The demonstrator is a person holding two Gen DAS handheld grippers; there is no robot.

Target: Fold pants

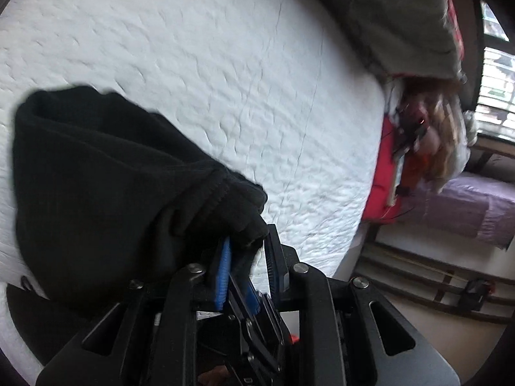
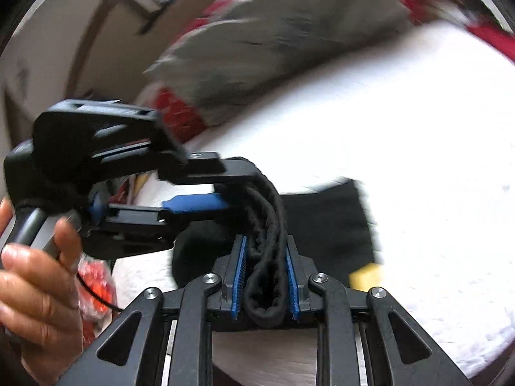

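The black pants (image 1: 96,177) hang bunched over a white quilted bed (image 1: 209,64). My left gripper (image 1: 248,244) is shut on a thick hem of the pants, the cloth pinched between its blue pads. In the right wrist view my right gripper (image 2: 264,257) is shut on a bundled black hem of the pants (image 2: 267,292) between its blue pads. The left gripper (image 2: 222,189) comes in from the left, held by a hand (image 2: 38,283), and grips the same bundle just above. More of the pants (image 2: 325,225) lies on the bed behind.
A grey and red blanket (image 1: 402,16) lies at the bed's far side, also in the right wrist view (image 2: 273,38). Red bedding and clutter (image 1: 415,148) sit at the bed's right edge, with a purple bed (image 1: 476,206) and window beyond. A yellow item (image 2: 367,276) lies on the bed.
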